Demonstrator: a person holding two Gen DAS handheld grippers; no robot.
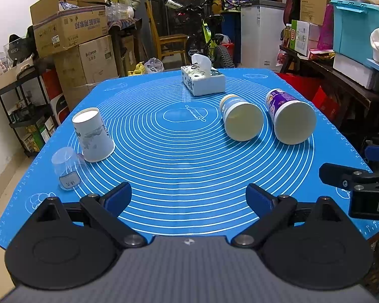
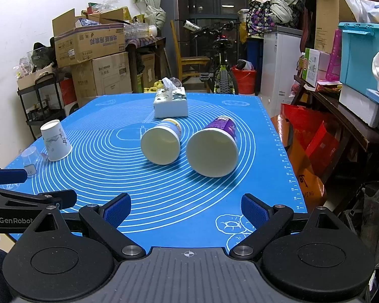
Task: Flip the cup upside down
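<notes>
Two paper cups lie on their sides on the blue mat, mouths toward me: a blue-and-white cup point(image 1: 240, 117) point(image 2: 163, 144) and a purple cup point(image 1: 290, 118) point(image 2: 214, 149) to its right. A white printed paper cup point(image 1: 93, 136) point(image 2: 55, 141) stands upside down at the left. A small clear plastic cup point(image 1: 65, 169) point(image 2: 30, 161) stands upside down beside it. My left gripper point(image 1: 188, 199) is open and empty above the mat's near edge. My right gripper point(image 2: 186, 208) is open and empty, near side of the lying cups.
A tissue box point(image 1: 202, 79) point(image 2: 171, 103) sits at the far middle of the blue mat point(image 1: 176, 166) point(image 2: 139, 176). Stacked cardboard boxes point(image 1: 70, 32) stand left, a bicycle point(image 2: 222, 58) behind, cluttered shelves point(image 2: 341, 96) right. The right gripper's finger point(image 1: 346, 179) shows at the left view's right edge.
</notes>
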